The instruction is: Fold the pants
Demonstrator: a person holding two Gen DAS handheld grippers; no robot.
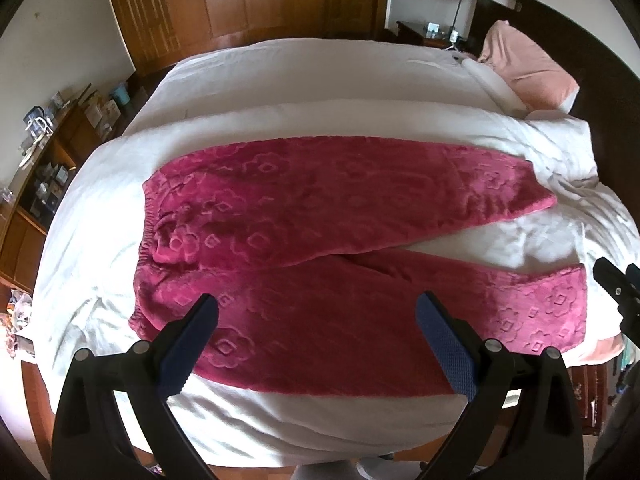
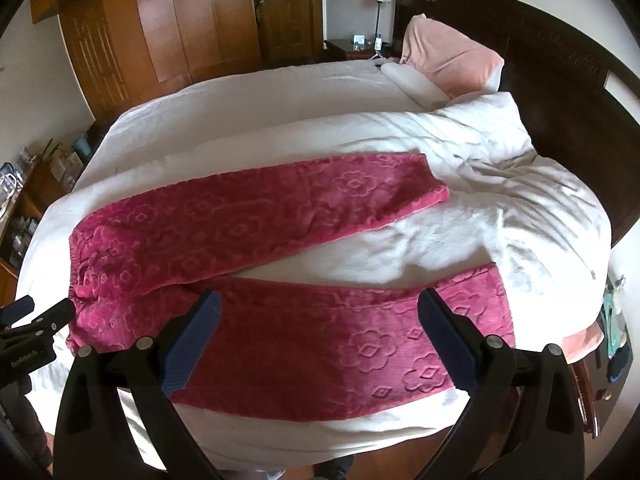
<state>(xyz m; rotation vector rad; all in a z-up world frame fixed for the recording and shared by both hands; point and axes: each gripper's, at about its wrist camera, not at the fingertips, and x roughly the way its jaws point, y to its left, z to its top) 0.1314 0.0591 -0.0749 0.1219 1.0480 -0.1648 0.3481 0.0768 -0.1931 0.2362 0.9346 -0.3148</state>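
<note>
Left wrist view: magenta fleece pants (image 1: pixel 304 248) are lying unfolded, legs splayed, across the white duvet (image 1: pixel 280 80); left gripper (image 1: pixel 316 312) and right gripper (image 2: pixel 318 310) are hovering released, folding seemingly not begun.

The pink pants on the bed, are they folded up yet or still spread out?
Spread out, not folded. The pants lie flat on the white bed, both legs apart in a V, nothing doubled over.

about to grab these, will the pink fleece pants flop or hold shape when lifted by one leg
The pants look like thick plush fleece lying limp, so they will probably drape and sag. The fuzzy embossed pile should grip the open left gripper rather than slip.
</note>
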